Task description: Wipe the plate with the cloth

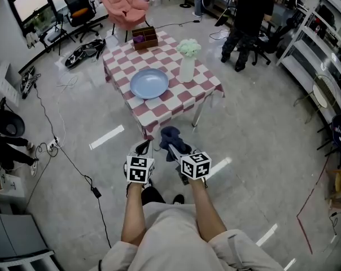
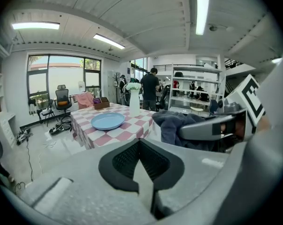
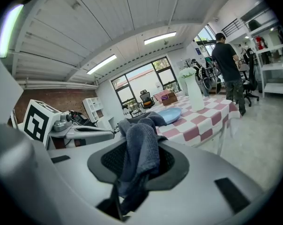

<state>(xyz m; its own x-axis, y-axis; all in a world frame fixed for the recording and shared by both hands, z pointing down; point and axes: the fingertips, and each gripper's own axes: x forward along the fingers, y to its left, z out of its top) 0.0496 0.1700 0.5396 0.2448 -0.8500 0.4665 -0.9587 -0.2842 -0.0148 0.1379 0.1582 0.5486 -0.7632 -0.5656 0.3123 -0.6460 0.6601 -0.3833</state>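
Observation:
A light blue plate (image 1: 149, 83) lies on the red and white checked table (image 1: 165, 103), ahead of me and out of reach. The plate (image 2: 107, 121) shows in the left gripper view, and the plate (image 3: 169, 115) in the right gripper view too. My right gripper (image 1: 171, 149) is shut on a dark blue cloth (image 1: 171, 138), which hangs bunched between its jaws; the cloth (image 3: 137, 154) fills the middle of the right gripper view. My left gripper (image 1: 143, 149) is held beside it, jaws together, with nothing in them. Both grippers are in front of the table's near edge, above the floor.
A white vase with pale flowers (image 1: 187, 61) stands on the table right of the plate. A brown box (image 1: 144, 38) sits at the far edge. A person (image 1: 246, 21) stands beyond the table on the right. Cables (image 1: 63, 145) run over the floor at left.

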